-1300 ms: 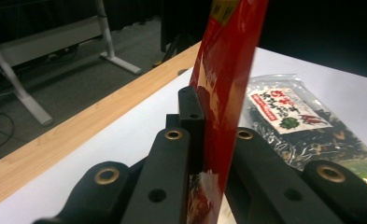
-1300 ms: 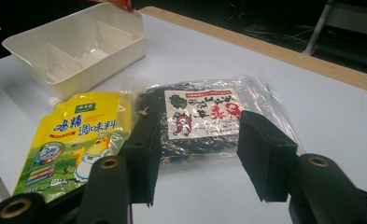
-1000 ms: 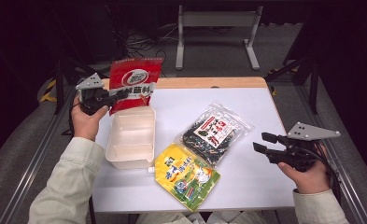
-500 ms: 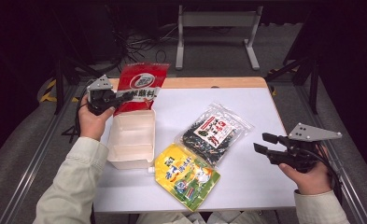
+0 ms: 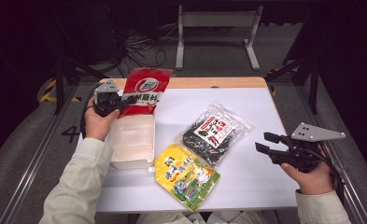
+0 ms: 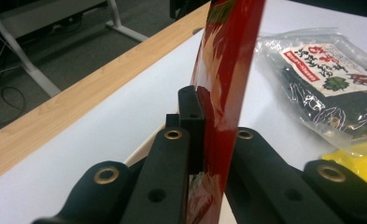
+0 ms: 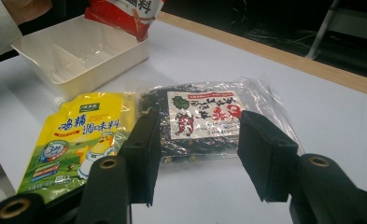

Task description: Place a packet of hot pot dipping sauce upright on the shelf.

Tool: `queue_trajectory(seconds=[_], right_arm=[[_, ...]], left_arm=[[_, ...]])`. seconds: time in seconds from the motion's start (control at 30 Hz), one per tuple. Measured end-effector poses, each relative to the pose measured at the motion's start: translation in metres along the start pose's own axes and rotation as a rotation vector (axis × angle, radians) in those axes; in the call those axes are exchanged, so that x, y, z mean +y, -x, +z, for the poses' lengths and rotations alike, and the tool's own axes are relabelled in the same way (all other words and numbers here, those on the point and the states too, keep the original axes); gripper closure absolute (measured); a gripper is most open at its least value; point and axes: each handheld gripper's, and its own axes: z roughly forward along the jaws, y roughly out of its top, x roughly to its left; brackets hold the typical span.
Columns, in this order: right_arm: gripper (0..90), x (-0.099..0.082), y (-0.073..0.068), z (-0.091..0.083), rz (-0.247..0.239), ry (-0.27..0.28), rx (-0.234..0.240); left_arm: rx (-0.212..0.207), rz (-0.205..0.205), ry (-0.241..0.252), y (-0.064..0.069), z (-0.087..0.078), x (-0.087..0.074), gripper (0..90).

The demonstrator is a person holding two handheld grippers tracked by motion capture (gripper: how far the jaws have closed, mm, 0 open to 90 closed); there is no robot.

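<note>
My left gripper (image 5: 121,101) is shut on a red snack packet (image 5: 146,87), held upright at the table's far left. The packet's lower edge hangs over the far end of a white divided bin (image 5: 132,140). In the left gripper view the red packet (image 6: 228,70) stands pinched between the black jaws of the left gripper (image 6: 216,122). My right gripper (image 5: 264,143) hovers open near the table's right edge, with nothing between its jaws. In the right gripper view the right gripper (image 7: 197,154) points at a clear bag of dark dried food (image 7: 200,116) and a yellow pouch (image 7: 78,135).
The clear bag (image 5: 216,133) and the yellow pouch (image 5: 188,175) lie flat at mid-table, right of the bin. The white table (image 5: 246,107) has a wooden far edge. Metal frames and cables stand on the floor beyond.
My left hand has carried the red packet a little to the right and down, nearer the white bin. The right gripper has stayed put.
</note>
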Motion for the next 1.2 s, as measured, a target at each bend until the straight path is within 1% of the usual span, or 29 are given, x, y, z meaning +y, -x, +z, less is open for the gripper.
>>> queue_trajectory(seconds=[0.13,0.23,0.37,0.47,0.57,0.67,0.73,0.77,0.8,0.83,0.87,0.9,0.93,0.97,1.0,1.03,1.07,1.1,1.13,1.17,1.2], right_arm=[[48.9,0.000,0.000,0.002,-0.005,-0.008,0.010],[49.0,-0.001,-0.001,0.003,-0.006,-0.010,0.013],[48.8,-0.001,-0.001,0.003,-0.002,-0.010,0.014],[48.8,-0.001,-0.001,0.004,-0.002,-0.012,0.016],[48.8,-0.001,-0.001,0.005,0.001,-0.013,0.017],[48.8,-0.002,-0.001,0.005,0.000,-0.016,0.020],[48.8,-0.002,-0.001,0.006,0.000,-0.017,0.021],[48.8,-0.002,-0.001,0.006,0.000,-0.017,0.021],[48.7,-0.002,-0.001,0.006,-0.001,-0.018,0.021],[48.7,-0.002,-0.001,0.006,-0.002,-0.018,0.021],[48.7,-0.002,-0.001,0.006,-0.001,-0.018,0.022],[48.6,-0.002,-0.001,0.006,-0.001,-0.018,0.022],[48.6,-0.002,-0.001,0.006,0.000,-0.019,0.021],[48.6,-0.002,0.000,0.006,0.000,-0.019,0.022],[48.6,-0.002,0.000,0.007,0.001,-0.018,0.023],[48.6,-0.002,0.000,0.007,0.001,-0.020,0.022],[48.6,-0.002,-0.001,0.007,0.003,-0.020,0.023],[48.6,-0.002,-0.001,0.008,0.000,-0.021,0.026],[48.6,-0.002,-0.001,0.008,-0.002,-0.022,0.026],[48.6,-0.002,-0.001,0.008,-0.003,-0.024,0.027],[48.6,-0.002,-0.001,0.009,-0.003,-0.024,0.026]], left_arm=[[-0.004,-0.008,-0.002,-0.001,0.002,-0.002,89.6],[-0.004,-0.018,-0.026,-0.001,0.004,-0.003,89.6],[0.005,-0.019,-0.049,-0.001,0.006,-0.003,89.4],[0.015,-0.030,-0.066,-0.001,0.008,-0.005,89.3],[0.026,-0.038,-0.070,-0.001,0.010,-0.009,89.2],[0.027,-0.069,-0.071,-0.002,0.011,-0.012,89.0],[0.032,-0.094,-0.084,-0.002,0.011,-0.011,88.7],[0.040,-0.106,-0.105,-0.001,0.011,-0.010,86.9],[0.057,-0.111,-0.117,-0.001,0.011,-0.009,83.3],[0.075,-0.114,-0.121,0.000,0.010,-0.008,77.2],[0.081,-0.113,-0.111,0.000,0.009,-0.008,72.2],[0.082,-0.109,-0.099,0.000,0.006,-0.007,71.6],[0.088,-0.116,-0.083,0.000,0.003,-0.007,70.7],[0.099,-0.121,-0.063,-0.001,-0.001,-0.006,69.2],[0.123,-0.131,-0.046,-0.001,-0.006,-0.003,66.1],[0.135,-0.132,-0.038,0.000,-0.010,-0.002,62.2],[0.151,-0.117,-0.020,0.000,-0.016,0.002,62.4],[0.155,-0.097,-0.021,0.000,-0.020,0.005,66.9],[0.155,-0.097,-0.021,0.000,-0.020,0.005,71.4],[0.171,-0.084,-0.024,0.001,-0.023,0.006,77.5],[0.177,-0.083,-0.031,0.001,-0.025,0.007,83.5]])
